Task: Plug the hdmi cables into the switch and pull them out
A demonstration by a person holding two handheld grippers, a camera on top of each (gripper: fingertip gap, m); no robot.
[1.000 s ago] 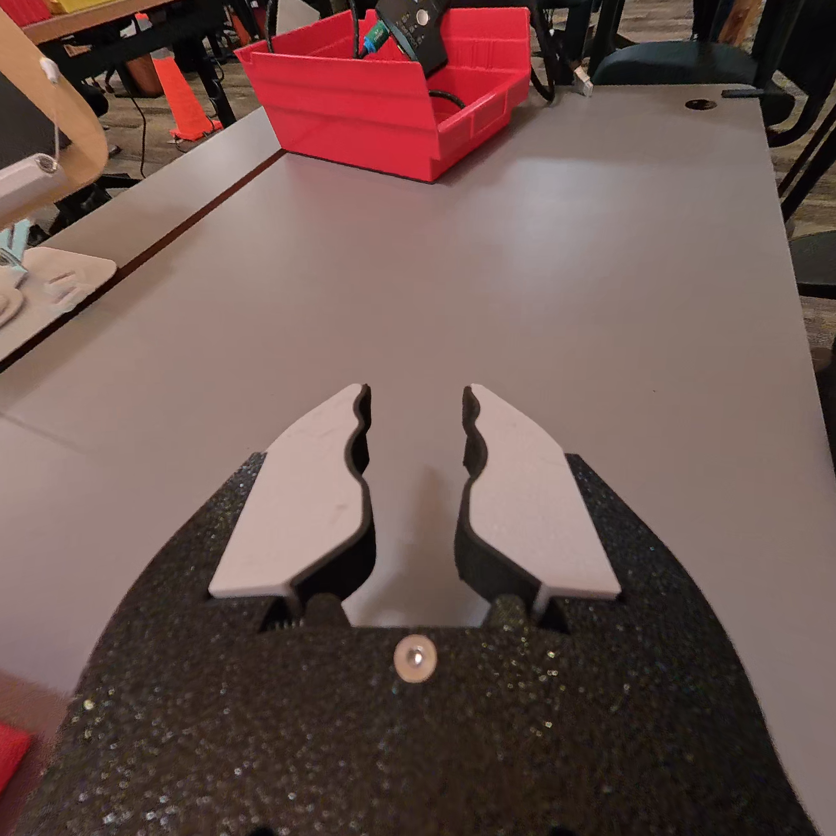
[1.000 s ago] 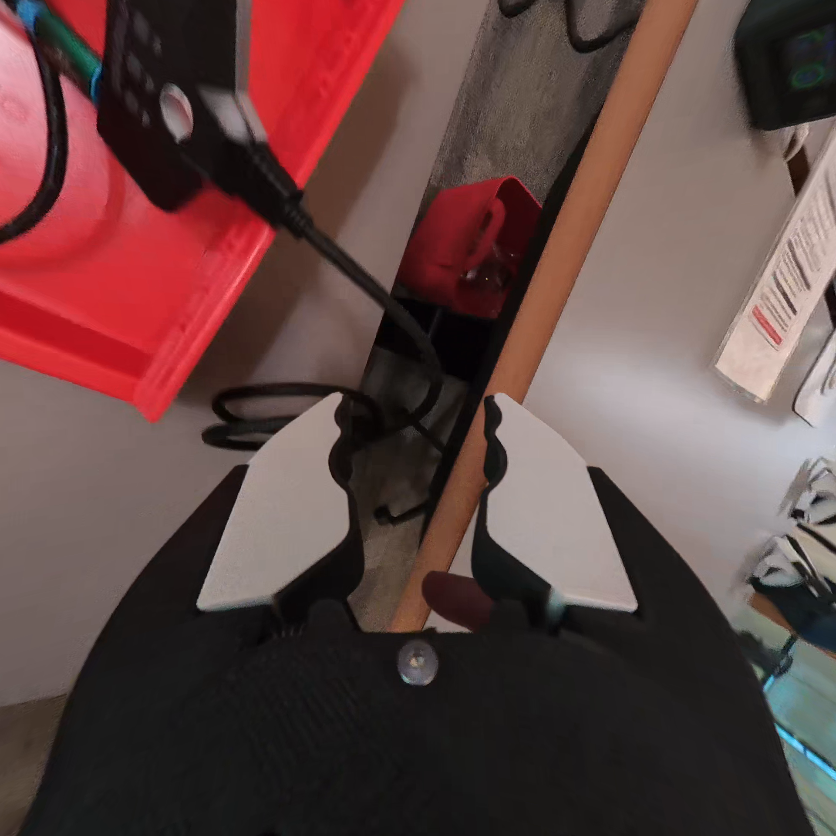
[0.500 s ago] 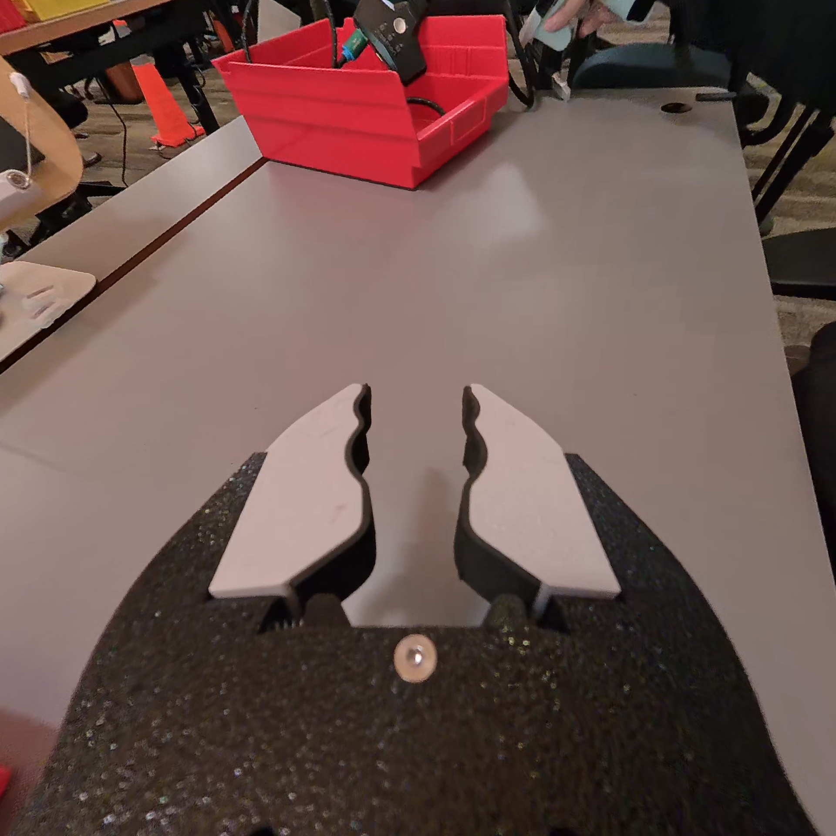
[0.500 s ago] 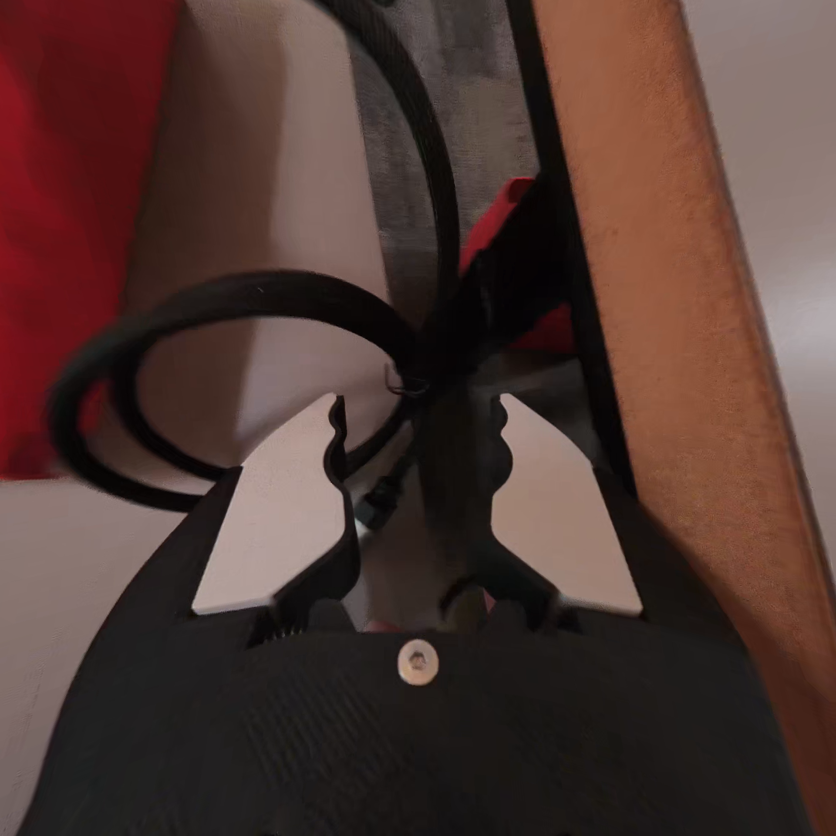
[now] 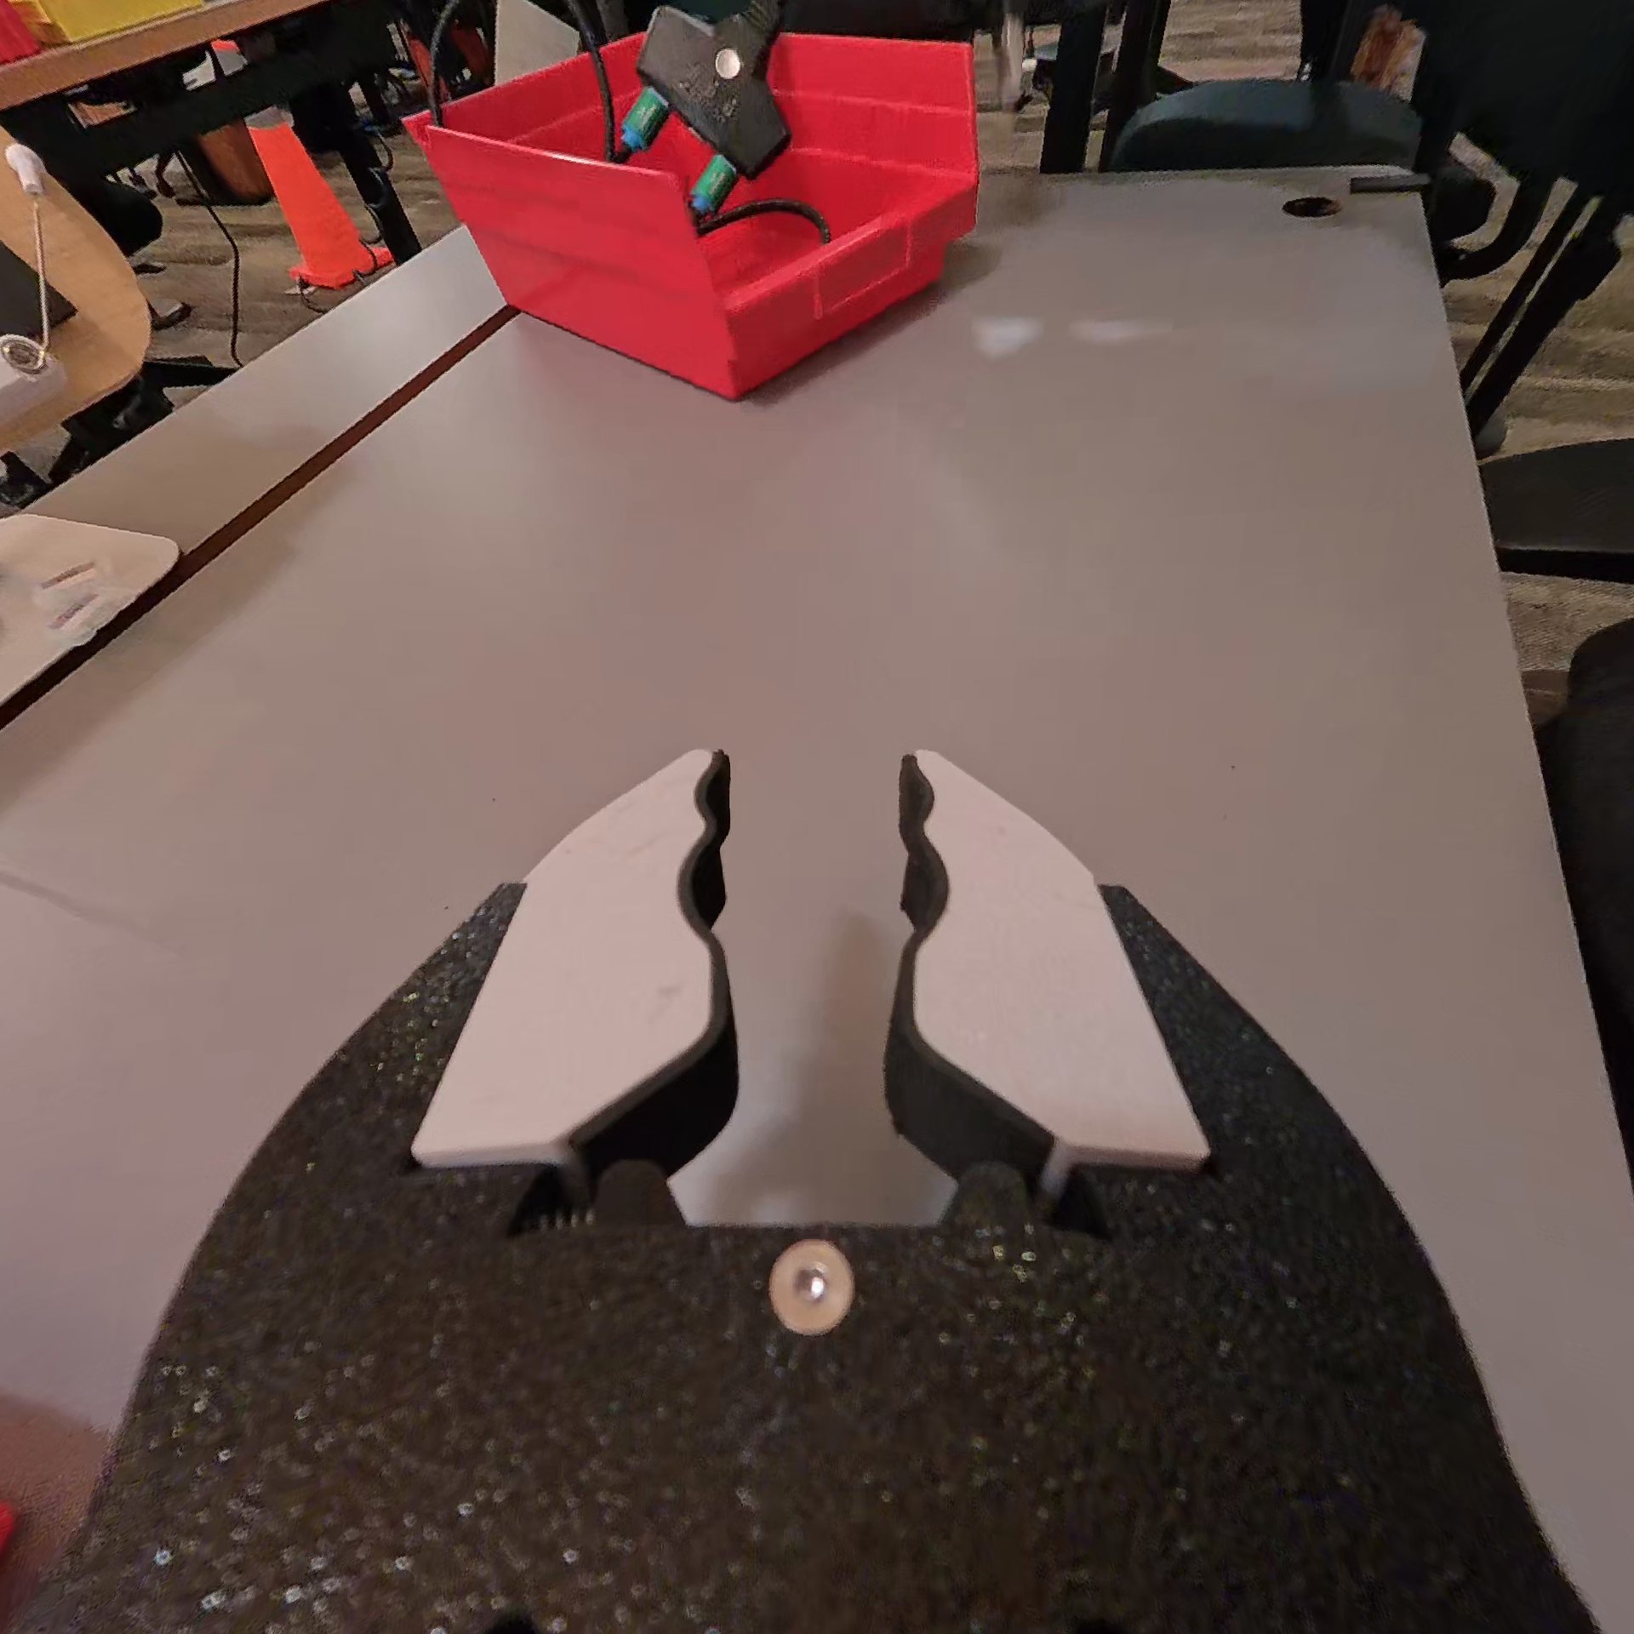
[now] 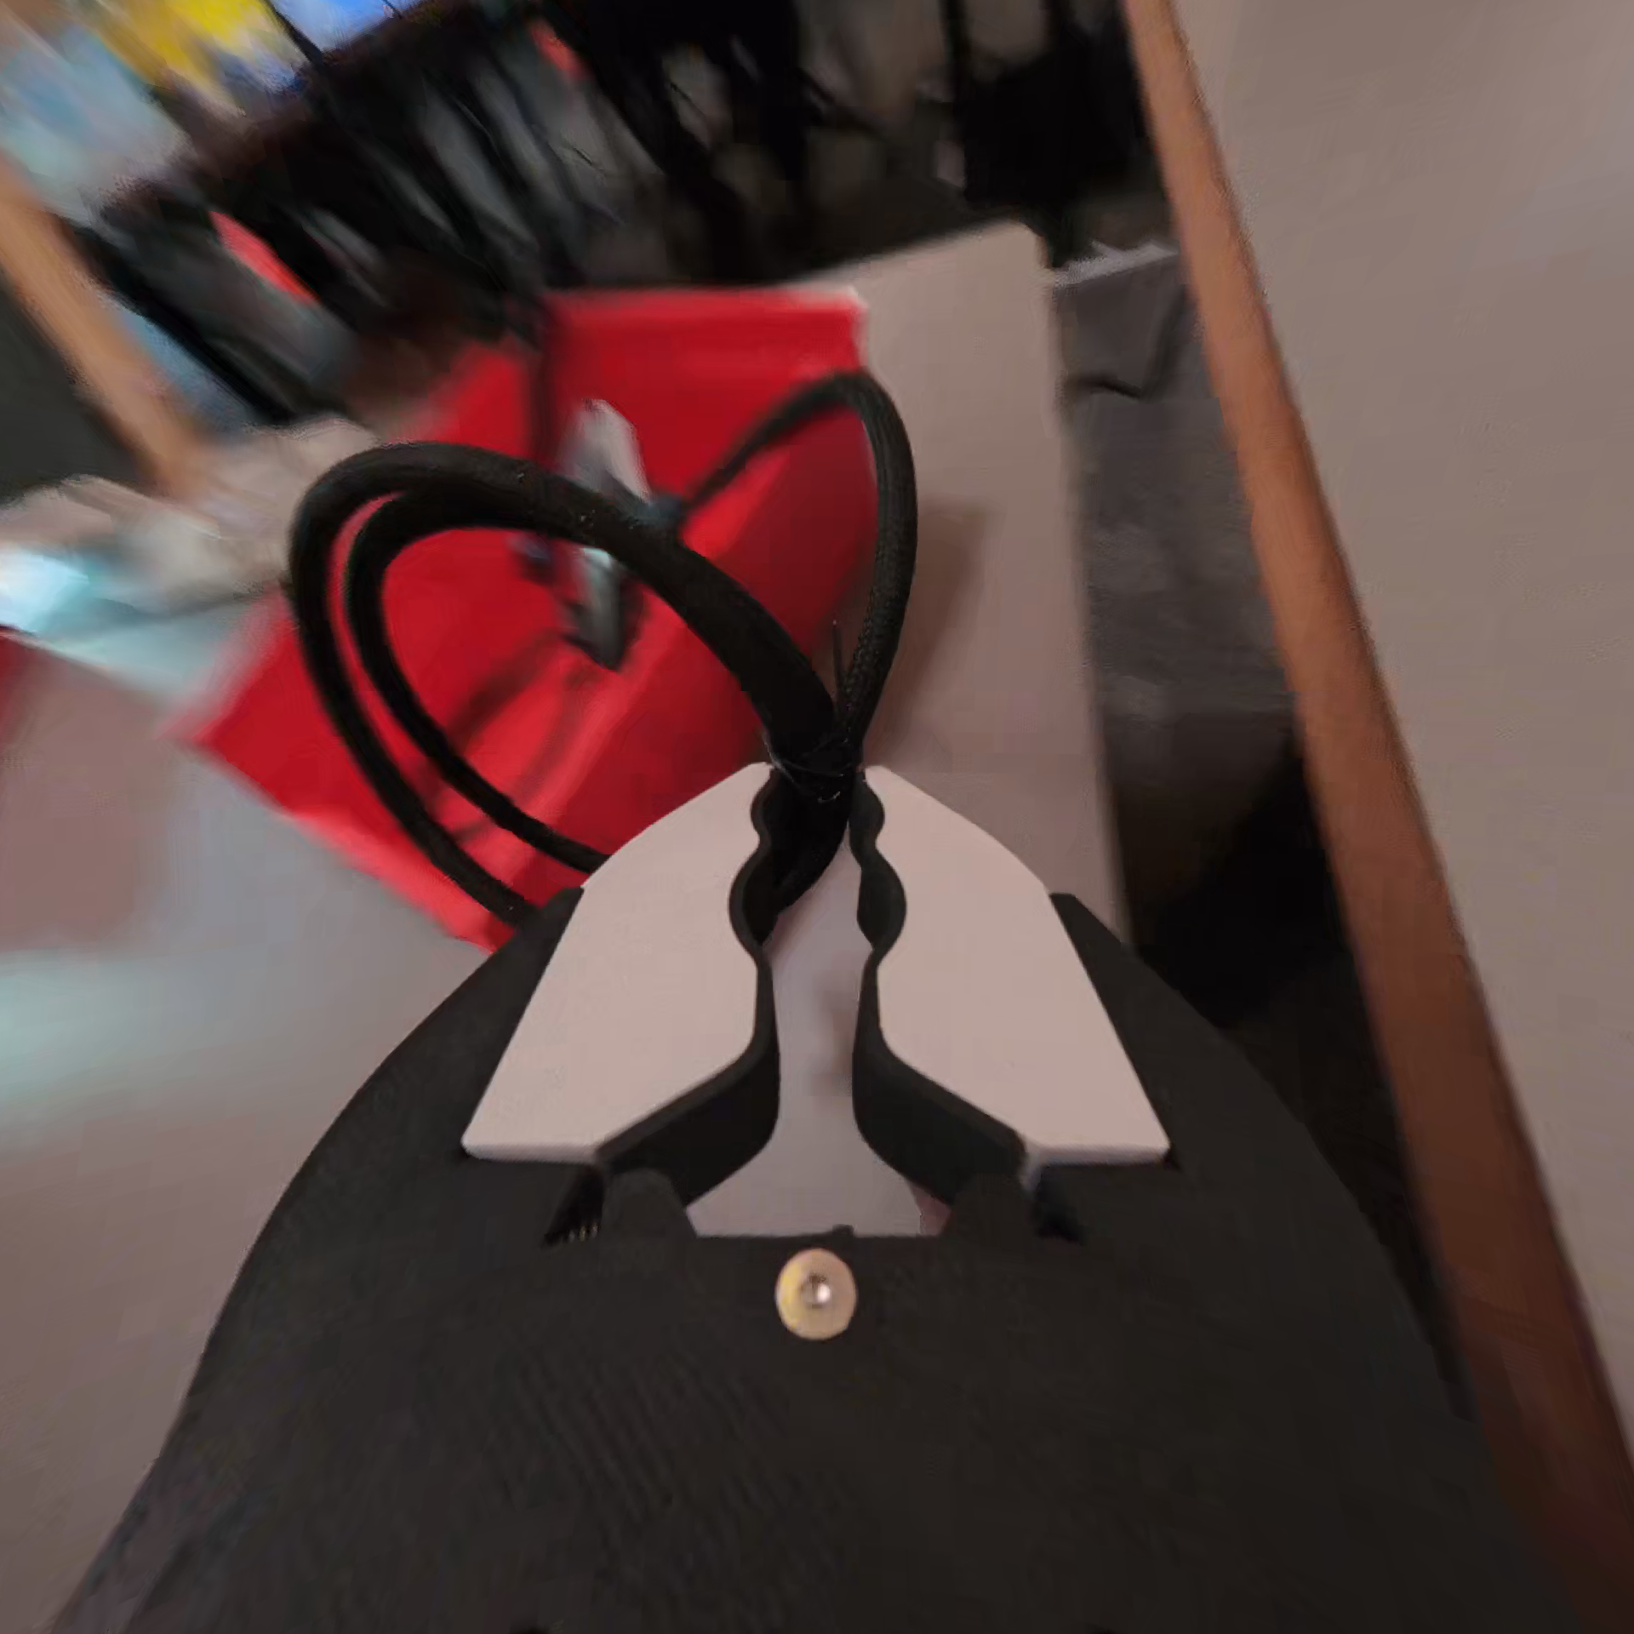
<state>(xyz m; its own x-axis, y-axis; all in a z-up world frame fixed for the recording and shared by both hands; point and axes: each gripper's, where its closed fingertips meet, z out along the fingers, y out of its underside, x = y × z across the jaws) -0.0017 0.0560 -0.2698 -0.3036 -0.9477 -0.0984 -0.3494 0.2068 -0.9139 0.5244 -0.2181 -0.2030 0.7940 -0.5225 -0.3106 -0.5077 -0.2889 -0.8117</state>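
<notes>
In the left wrist view my left gripper (image 5: 813, 769) is open and empty, low over the grey table (image 5: 1061, 530). At the far end stands a red bin (image 5: 619, 256). A black HDMI switch (image 5: 712, 84) hangs tilted above it, with two green-and-blue plugs (image 5: 641, 119) in it and black cables trailing into the bin. In the right wrist view my right gripper (image 6: 813, 787) is shut on a bundle of black braided cable (image 6: 566, 548), at the spot where a tie binds its loops. The red bin (image 6: 707, 398) is blurred behind the loops.
An orange cone (image 5: 309, 212) stands on the floor left of the bin. A second grey table (image 5: 292, 398) adjoins on the left. Dark chairs (image 5: 1256, 115) stand behind and to the right. A brown wooden table edge (image 6: 1326, 619) runs down the right of the right wrist view.
My right gripper closed on the tied cable bundle, which stood between open fingers half a second ago, and swung round with it. The switch has risen and turned above the bin. My left gripper stays open.
</notes>
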